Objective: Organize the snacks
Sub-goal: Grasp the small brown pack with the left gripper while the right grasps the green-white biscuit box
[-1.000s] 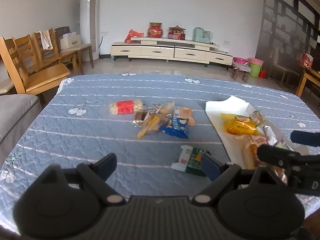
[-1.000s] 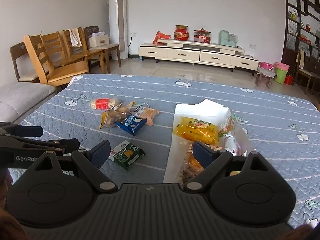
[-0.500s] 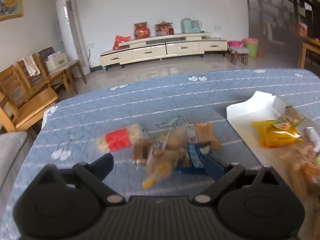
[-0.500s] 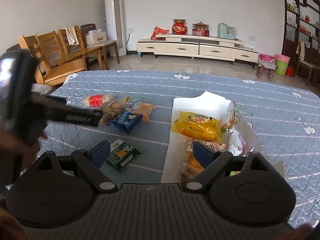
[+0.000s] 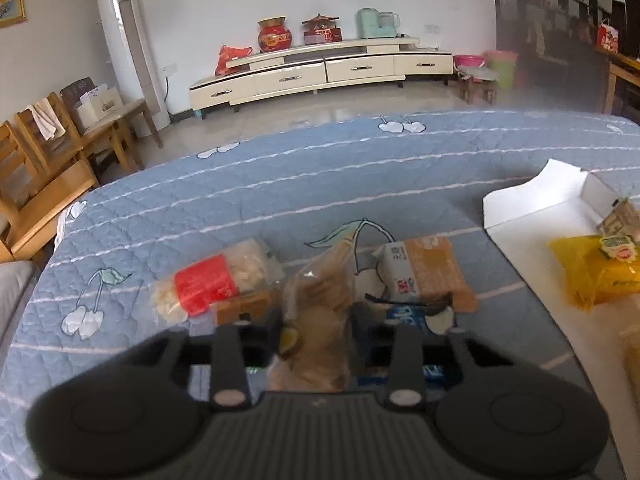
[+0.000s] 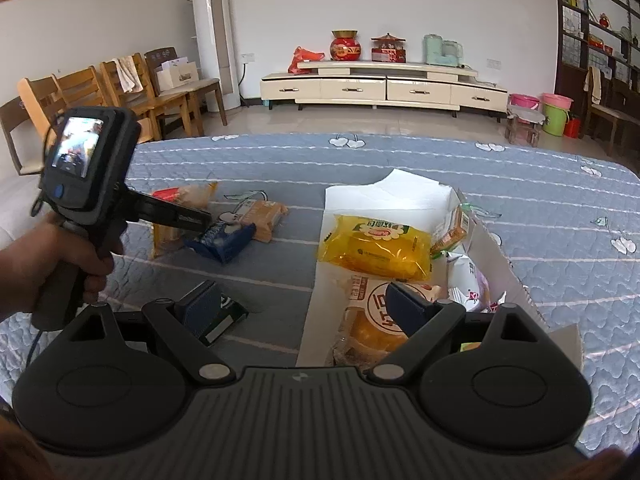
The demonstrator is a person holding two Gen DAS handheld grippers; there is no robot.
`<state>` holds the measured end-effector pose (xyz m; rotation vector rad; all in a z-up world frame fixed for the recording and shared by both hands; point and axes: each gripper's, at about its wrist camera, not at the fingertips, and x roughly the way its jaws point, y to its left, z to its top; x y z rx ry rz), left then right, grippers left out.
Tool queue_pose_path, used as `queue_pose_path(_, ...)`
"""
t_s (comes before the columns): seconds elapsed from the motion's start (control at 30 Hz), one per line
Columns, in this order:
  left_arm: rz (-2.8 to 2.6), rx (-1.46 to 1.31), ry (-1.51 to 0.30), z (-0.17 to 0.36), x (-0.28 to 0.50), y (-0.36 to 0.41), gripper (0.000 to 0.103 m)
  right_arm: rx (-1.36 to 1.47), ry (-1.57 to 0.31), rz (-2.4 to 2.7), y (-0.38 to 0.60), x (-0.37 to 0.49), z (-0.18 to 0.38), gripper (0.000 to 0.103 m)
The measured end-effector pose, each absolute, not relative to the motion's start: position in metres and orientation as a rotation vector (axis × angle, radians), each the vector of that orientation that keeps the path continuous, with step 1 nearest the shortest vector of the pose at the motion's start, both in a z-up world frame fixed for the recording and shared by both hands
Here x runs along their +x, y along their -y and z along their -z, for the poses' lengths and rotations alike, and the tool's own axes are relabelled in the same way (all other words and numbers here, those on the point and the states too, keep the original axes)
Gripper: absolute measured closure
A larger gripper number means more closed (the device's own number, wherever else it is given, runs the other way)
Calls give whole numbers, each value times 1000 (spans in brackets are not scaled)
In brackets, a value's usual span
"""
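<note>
Several snack packets lie in a pile on the blue quilted table. My left gripper (image 5: 316, 330) is shut on a clear bag of brown biscuits (image 5: 320, 304) in that pile. Beside it lie a red-banded packet (image 5: 212, 286), a tan cake packet (image 5: 426, 272) and a blue packet (image 5: 412, 316). The left gripper also shows in the right wrist view (image 6: 200, 216), at the pile. My right gripper (image 6: 304, 308) is open and empty over the near edge of the white box (image 6: 404, 192), which holds a yellow bag (image 6: 376, 248) and a bread packet (image 6: 368, 316).
A green carton (image 6: 224, 320) lies on the cloth by my right gripper's left finger. Wooden chairs (image 6: 80, 96) stand off the table's left side. A cream TV cabinet (image 6: 380, 88) lines the far wall.
My left gripper moved forward to the snack pile and shut on the bag of biscuits. My right gripper stayed open over the box's near edge.
</note>
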<state>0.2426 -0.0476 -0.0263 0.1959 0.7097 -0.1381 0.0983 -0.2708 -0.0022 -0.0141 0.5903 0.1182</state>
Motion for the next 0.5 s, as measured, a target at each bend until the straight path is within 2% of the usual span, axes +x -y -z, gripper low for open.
queue_pose_path(0.3, 140, 1, -704, -3, 184, -3, 79, -42, -621, -182, 248, 102, 6, 0)
queue_pose_path(0.5, 105, -61, -739, 5, 139, -31, 79, -131, -684, -287, 220, 123, 23, 0)
